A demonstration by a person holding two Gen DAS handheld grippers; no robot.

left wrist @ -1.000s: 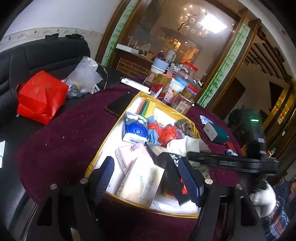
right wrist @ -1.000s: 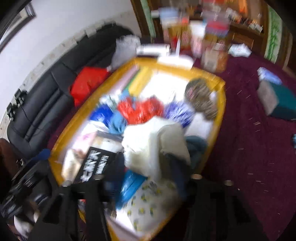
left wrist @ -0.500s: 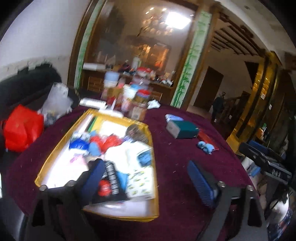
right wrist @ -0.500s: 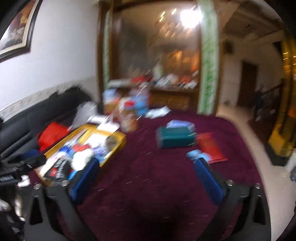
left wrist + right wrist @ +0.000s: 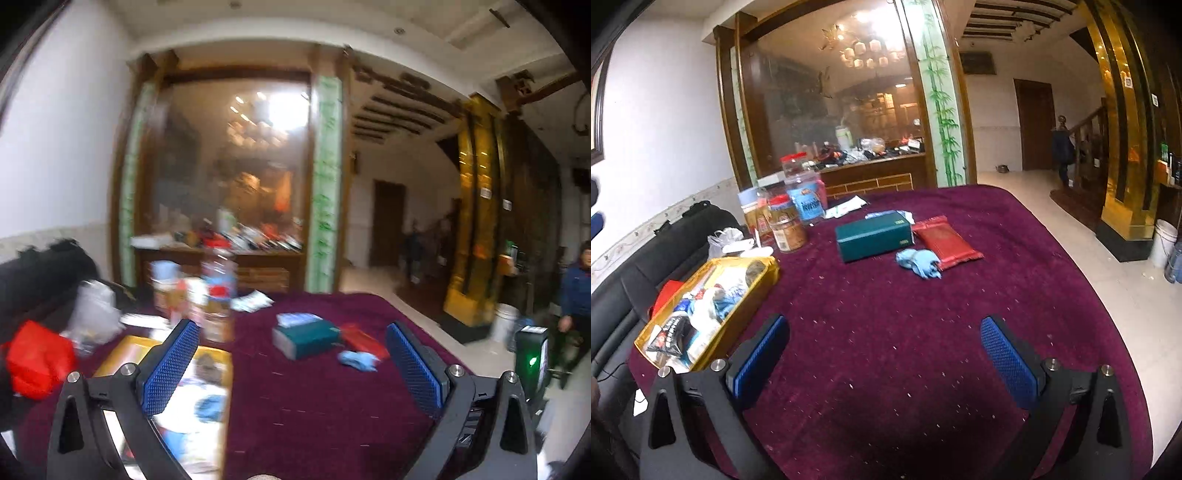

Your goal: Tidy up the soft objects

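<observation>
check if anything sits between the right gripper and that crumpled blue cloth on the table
Nothing visible does. Only bare maroon tablecloth lies between the open right gripper and the blue cloth; the green box and red packet sit behind it.

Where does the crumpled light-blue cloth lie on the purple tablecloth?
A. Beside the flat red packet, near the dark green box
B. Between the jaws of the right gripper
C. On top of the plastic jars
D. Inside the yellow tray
A: the crumpled light-blue cloth lies against the flat red packet, just in front of the dark green box.
</observation>
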